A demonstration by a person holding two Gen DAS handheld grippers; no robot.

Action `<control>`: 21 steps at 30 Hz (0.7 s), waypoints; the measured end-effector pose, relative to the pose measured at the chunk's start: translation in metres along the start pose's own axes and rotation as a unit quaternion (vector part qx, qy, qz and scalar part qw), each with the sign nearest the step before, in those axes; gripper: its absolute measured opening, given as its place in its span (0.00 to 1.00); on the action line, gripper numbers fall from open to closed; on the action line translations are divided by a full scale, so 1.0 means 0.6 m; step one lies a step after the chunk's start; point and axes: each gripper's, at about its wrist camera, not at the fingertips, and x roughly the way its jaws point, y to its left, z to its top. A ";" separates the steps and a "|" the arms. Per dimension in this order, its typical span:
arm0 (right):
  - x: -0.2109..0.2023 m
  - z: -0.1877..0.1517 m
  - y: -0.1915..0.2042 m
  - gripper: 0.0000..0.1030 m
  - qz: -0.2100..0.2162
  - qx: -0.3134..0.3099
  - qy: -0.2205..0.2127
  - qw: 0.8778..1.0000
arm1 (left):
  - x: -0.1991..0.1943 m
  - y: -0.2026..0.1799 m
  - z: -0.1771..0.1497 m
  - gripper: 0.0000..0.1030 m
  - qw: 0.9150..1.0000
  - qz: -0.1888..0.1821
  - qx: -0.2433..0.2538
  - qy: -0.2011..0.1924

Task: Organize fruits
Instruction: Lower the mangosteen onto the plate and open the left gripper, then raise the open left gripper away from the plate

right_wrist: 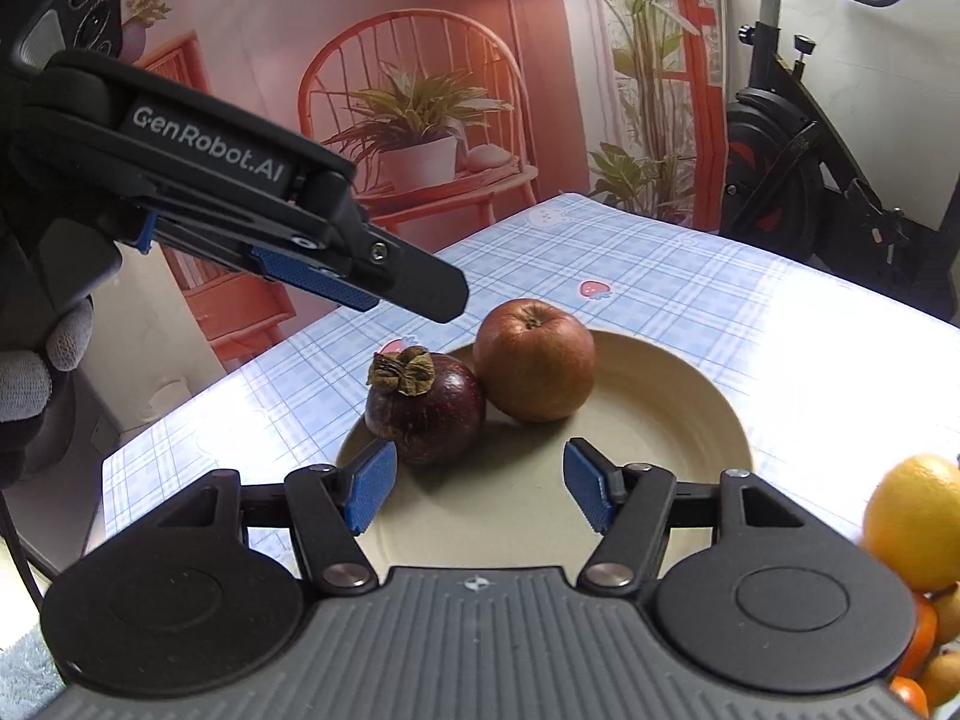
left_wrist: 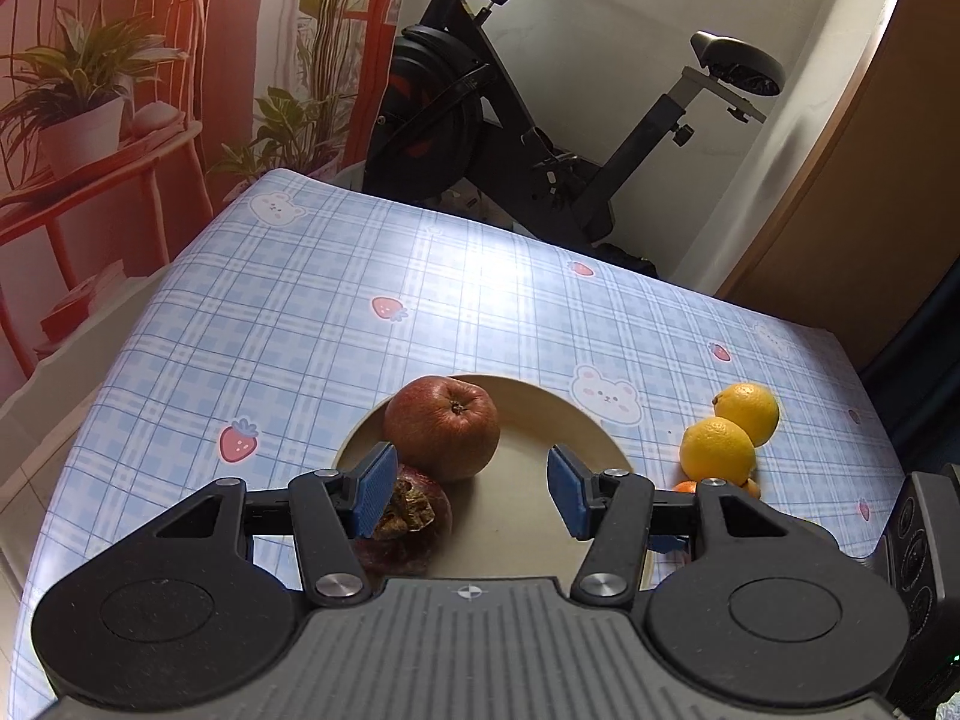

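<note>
1. A red-brown apple (right_wrist: 534, 360) sits upright, stem pit up, on the left part of a beige plate (right_wrist: 678, 414); the left wrist view shows it too (left_wrist: 442, 427).
2. A dark purple mangosteen (right_wrist: 427, 411) with a dry brown calyx lies on the plate just left of the apple, touching it; in the left wrist view (left_wrist: 403, 525) it is partly hidden behind a blue pad.
3. The rest of the plate (left_wrist: 522, 516) is bare.
4. Two yellow citrus fruits (left_wrist: 733, 435) lie on the desk to the right of the plate, touching each other, with small orange fruits (left_wrist: 689, 486) peeking out just below them.
5. In the right wrist view a yellow citrus (right_wrist: 915, 519) and small orange fruits (right_wrist: 915, 639) crowd the right edge.
6. The desk (left_wrist: 300, 312) wears a blue plaid cloth printed with strawberries and bears.
7. The left gripper (left_wrist: 474, 489) hangs above the plate, released, nothing between its blue pads; from the right wrist view it (right_wrist: 414, 288) slants down toward the mangosteen without touching it, held by a gloved hand (right_wrist: 36, 378).
8. The right gripper (right_wrist: 480, 489) is also released, jaws apart over bare plate, the mangosteen just beyond its left pad.
9. Behind the desk stand an exercise bike (left_wrist: 516, 120) and a backdrop (right_wrist: 420, 90) picturing a red chair and plants.
</note>
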 end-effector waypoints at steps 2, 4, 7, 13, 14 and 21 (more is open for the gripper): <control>-0.028 -0.007 -0.013 0.63 -0.015 0.019 -0.011 1.000 | -0.005 -0.020 -0.005 0.56 1.000 -0.004 0.001 -0.010; -0.061 -0.021 -0.026 0.63 -0.028 0.040 -0.025 0.998 | -0.009 -0.040 -0.010 0.56 1.000 -0.004 0.007 -0.021; -0.109 -0.048 -0.046 0.63 -0.053 0.063 -0.039 0.996 | -0.014 -0.073 -0.019 0.56 0.999 -0.009 0.021 -0.039; -0.190 -0.090 -0.093 0.63 -0.121 0.071 -0.071 0.988 | -0.013 -0.134 -0.049 0.56 0.997 -0.019 0.034 -0.073; -0.203 -0.098 -0.103 0.63 -0.126 0.071 -0.080 0.986 | -0.011 -0.141 -0.056 0.56 0.997 -0.023 0.029 -0.074; -0.272 -0.152 -0.177 0.63 -0.167 0.108 -0.119 0.973 | 0.012 -0.182 -0.101 0.56 0.996 -0.027 0.021 -0.087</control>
